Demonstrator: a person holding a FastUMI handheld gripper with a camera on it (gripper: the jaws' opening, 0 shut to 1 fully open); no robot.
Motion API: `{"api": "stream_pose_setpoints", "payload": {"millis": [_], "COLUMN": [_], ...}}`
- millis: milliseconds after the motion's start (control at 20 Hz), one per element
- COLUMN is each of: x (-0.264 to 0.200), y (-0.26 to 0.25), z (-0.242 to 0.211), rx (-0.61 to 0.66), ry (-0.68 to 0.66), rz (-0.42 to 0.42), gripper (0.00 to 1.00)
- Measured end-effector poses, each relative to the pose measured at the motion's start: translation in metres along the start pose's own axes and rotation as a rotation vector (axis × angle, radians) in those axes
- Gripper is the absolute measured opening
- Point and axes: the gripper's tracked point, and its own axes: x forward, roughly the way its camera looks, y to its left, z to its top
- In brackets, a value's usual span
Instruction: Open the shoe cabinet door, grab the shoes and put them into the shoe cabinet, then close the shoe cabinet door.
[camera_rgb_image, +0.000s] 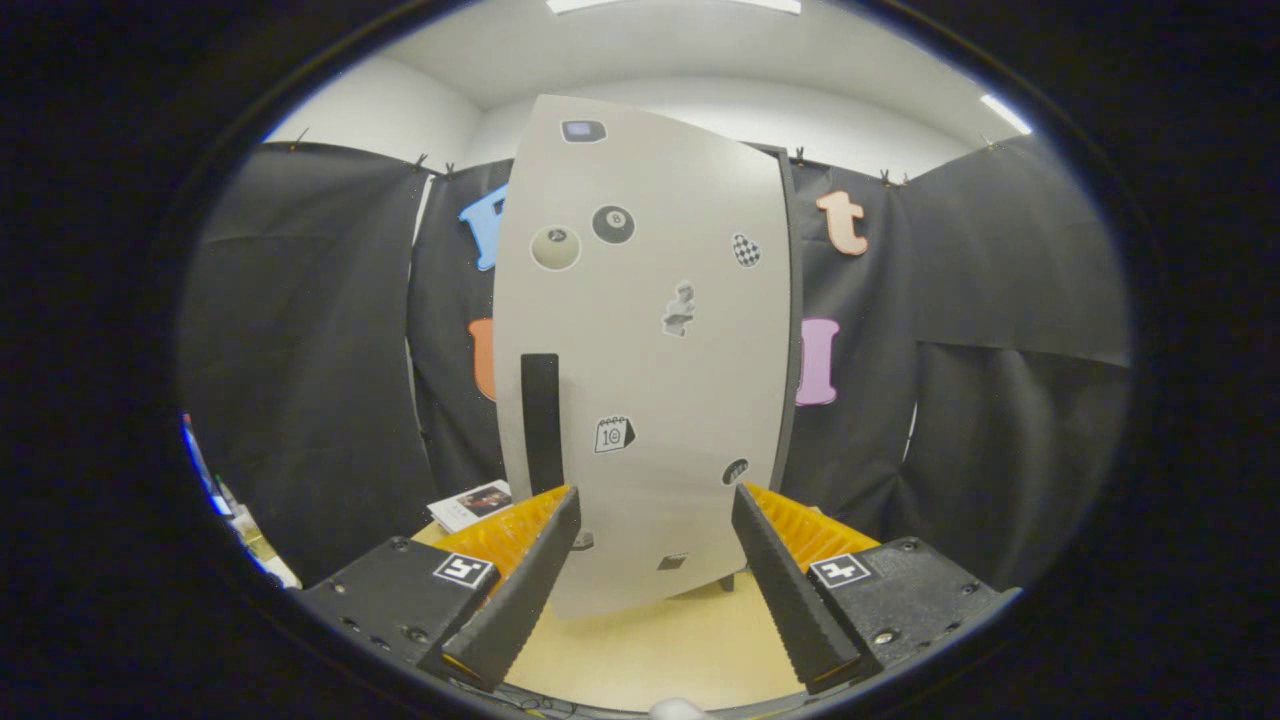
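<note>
A tall pale grey shoe cabinet (650, 350) stands upright just beyond my fingers, its door shut and dotted with stickers. A black vertical handle (541, 420) runs down the door's left side, a little above my left fingertip. My gripper (655, 500) is open, its fingers spread wide with only the lower door showing between them and nothing held. The cabinet rests on a light wooden tabletop (650, 650).
Black cloth walls stand behind and to both sides of the cabinet. A small printed booklet (470, 505) lies on the table left of the cabinet, beyond my left finger. Some coloured clutter (230, 510) sits at the far left.
</note>
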Motion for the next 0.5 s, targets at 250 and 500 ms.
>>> {"api": "stream_pose_setpoints", "payload": {"millis": [250,500], "x": [-0.025,-0.058], "y": [-0.013,-0.035], "z": [0.018,0.029], "rx": [0.006,0.003], "ry": [-0.027,-0.048], "rz": [-0.042,-0.094], "gripper": [1.00,1.00]}}
